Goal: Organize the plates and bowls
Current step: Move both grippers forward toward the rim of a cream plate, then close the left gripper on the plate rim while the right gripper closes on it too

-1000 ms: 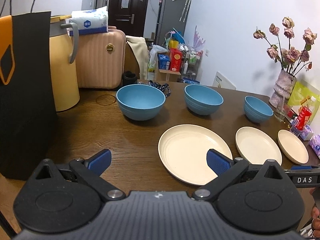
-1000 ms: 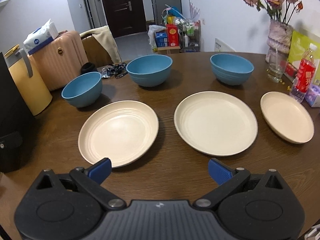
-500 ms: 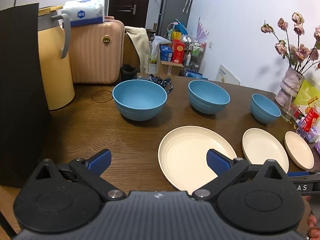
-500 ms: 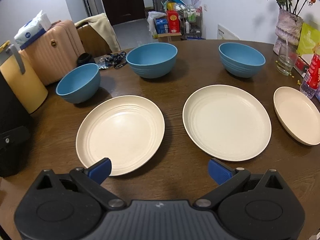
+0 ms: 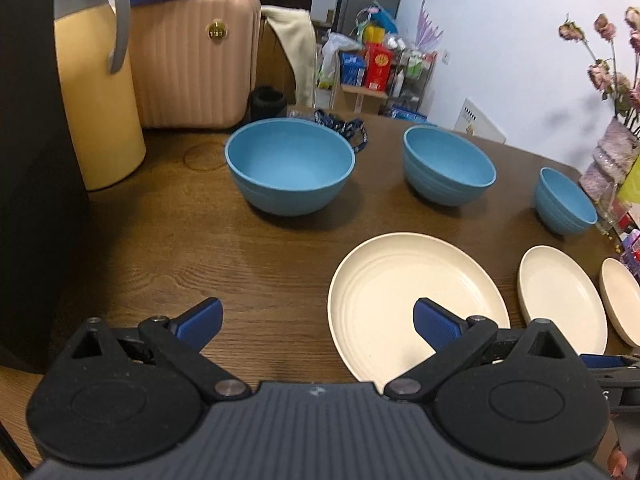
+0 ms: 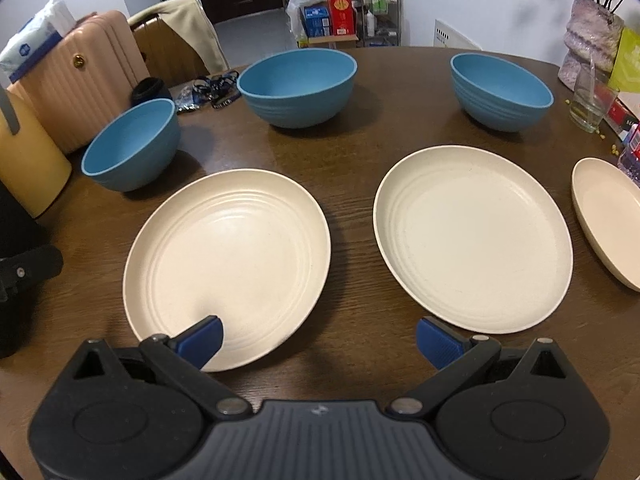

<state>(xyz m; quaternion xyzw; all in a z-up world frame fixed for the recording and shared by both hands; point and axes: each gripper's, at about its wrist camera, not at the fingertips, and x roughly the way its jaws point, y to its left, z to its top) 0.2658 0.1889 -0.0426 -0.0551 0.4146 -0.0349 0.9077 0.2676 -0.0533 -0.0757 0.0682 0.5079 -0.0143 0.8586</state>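
Note:
Three blue bowls stand in a row on the brown table: a large bowl (image 5: 290, 164), a middle bowl (image 5: 448, 170) and a small bowl (image 5: 566, 206). In front of them lie three cream plates: a large plate (image 5: 416, 304), a medium plate (image 5: 562, 300) and a small plate (image 5: 622, 300). My left gripper (image 5: 316, 322) is open above the table, its right finger over the large plate's near rim. In the right wrist view my right gripper (image 6: 318, 340) is open and empty between the large plate (image 6: 228, 264) and the medium plate (image 6: 472, 236).
A yellow jug (image 5: 96, 92) and a black box (image 5: 32, 160) stand at the left, with a pink suitcase (image 5: 192, 64) behind. A flower vase (image 6: 590, 42), a glass (image 6: 592, 100) and a lanyard (image 6: 212, 88) sit on the table (image 6: 360, 128).
Both grippers have moved forward and lower toward the dishes, so the plates and bowls look larger. Nothing has been taken hold of; both stay open.

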